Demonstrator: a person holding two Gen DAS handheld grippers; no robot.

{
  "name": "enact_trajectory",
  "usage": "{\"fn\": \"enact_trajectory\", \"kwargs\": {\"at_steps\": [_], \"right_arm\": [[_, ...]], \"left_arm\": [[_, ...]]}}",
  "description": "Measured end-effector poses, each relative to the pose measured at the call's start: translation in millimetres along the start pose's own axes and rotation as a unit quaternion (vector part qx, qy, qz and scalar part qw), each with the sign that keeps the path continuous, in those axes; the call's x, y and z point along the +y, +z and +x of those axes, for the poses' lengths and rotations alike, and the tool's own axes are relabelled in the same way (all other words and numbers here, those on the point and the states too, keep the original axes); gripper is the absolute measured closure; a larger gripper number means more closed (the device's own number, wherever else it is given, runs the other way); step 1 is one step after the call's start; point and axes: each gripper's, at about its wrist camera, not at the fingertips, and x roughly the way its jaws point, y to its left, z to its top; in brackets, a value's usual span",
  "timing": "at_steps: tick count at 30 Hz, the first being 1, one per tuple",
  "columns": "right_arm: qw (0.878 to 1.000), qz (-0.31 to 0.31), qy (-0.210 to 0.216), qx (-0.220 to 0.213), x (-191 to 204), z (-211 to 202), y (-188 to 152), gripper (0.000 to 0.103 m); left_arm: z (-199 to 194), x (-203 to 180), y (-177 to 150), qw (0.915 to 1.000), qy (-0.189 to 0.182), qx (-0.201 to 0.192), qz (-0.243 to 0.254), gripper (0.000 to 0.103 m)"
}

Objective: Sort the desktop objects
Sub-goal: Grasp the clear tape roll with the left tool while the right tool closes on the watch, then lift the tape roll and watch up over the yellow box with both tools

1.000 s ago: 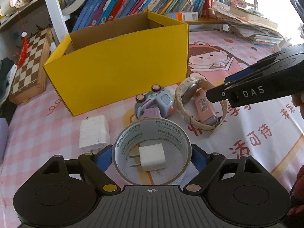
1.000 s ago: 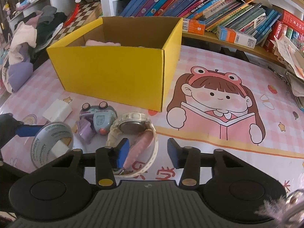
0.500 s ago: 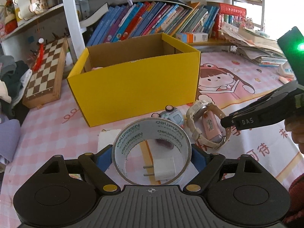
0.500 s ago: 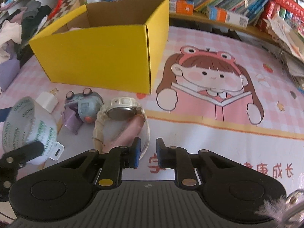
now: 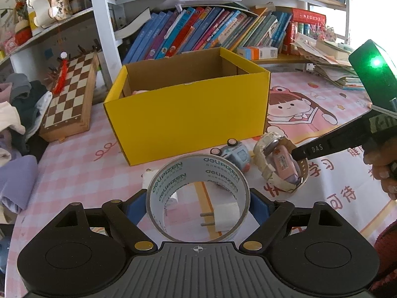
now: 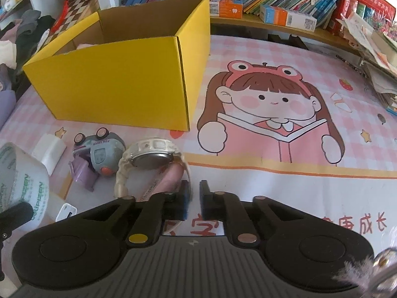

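My left gripper [image 5: 197,201] is shut on a roll of clear tape [image 5: 198,173] and holds it above the table; the roll also shows in the right wrist view [image 6: 22,186]. A white plug [image 5: 223,214] lies on the table below the roll. My right gripper [image 6: 193,193] is closed on the strap of a cream watch [image 6: 151,156], which also shows in the left wrist view [image 5: 280,164]. A pink item [image 6: 171,176] lies inside the watch loop. An open yellow box [image 5: 188,104] stands behind.
A small toy car [image 6: 101,154] and a white charger block [image 6: 48,151] lie left of the watch. A chessboard [image 5: 69,94] and clothes [image 5: 15,114] are at the left. Bookshelves [image 5: 211,34] and paper stacks [image 6: 374,49] line the back and right.
My left gripper has lifted the tape roll off the table, leaving the plug below. My right gripper has moved forward and its fingers have closed onto the watch strap.
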Motion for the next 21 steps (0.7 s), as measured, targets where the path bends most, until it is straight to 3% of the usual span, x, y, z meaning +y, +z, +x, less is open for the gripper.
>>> {"fn": "enact_trajectory", "kwargs": {"at_steps": [21], "right_arm": [[0.998, -0.021, 0.015, -0.059, 17, -41, -4, 0.1]], "left_arm": [[-16, 2, -5, 0.9998, -0.009, -0.014, 0.007, 0.018]]}}
